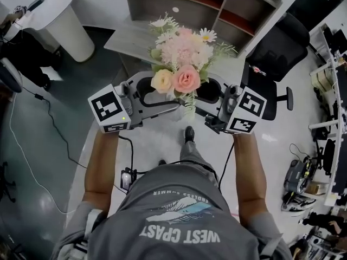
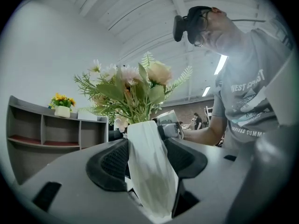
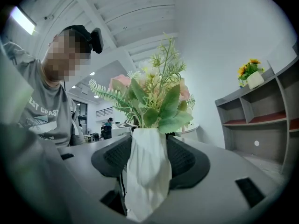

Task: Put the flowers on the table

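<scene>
A bouquet of pink, cream and white flowers (image 1: 181,64) stands in a white vase (image 2: 149,171) held up in the air in front of the person. My left gripper (image 1: 145,91) grips the vase from the left and my right gripper (image 1: 212,92) from the right. In the left gripper view the vase fills the gap between the dark pads (image 2: 110,164) of that gripper (image 2: 147,157), with the flowers (image 2: 131,90) above. In the right gripper view the vase (image 3: 147,171) sits between the pads (image 3: 187,162) of that gripper (image 3: 147,160). The grey table (image 1: 127,37) lies beyond and below the bouquet.
A grey shelf unit (image 1: 217,4) stands behind the table, with a small pot of yellow flowers (image 3: 251,73) on top. A black office chair (image 1: 276,53) is to the right, a white round stand (image 1: 62,18) at the far left. Cables (image 1: 49,123) trail over the floor.
</scene>
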Tool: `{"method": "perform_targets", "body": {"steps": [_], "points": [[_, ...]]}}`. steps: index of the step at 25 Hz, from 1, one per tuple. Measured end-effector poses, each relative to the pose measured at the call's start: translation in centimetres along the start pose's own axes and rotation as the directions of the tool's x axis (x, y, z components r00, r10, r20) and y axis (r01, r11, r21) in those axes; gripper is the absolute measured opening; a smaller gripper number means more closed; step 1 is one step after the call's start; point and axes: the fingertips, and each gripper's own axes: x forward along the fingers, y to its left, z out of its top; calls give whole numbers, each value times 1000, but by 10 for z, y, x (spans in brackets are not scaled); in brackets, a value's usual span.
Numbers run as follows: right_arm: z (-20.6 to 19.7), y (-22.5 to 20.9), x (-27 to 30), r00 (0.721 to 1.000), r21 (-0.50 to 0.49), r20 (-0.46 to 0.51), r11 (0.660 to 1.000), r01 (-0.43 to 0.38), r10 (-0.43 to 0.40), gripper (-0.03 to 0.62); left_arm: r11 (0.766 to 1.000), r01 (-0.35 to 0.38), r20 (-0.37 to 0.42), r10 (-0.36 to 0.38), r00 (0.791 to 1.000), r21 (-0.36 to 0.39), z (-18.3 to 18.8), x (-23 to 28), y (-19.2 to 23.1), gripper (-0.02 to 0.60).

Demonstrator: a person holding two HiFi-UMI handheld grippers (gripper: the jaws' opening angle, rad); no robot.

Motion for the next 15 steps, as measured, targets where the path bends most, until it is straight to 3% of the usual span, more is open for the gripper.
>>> {"method": "perform_targets", "body": {"steps": [7, 15], "points": [[-46, -40, 18, 987, 3, -34, 987, -159, 159, 258, 987, -160, -15, 160, 987, 8, -54, -6, 33, 273], [-49, -48, 16, 962, 19, -84, 965, -260, 261, 258, 962, -273, -3, 273, 962, 5, -59, 0, 37, 273]]}}
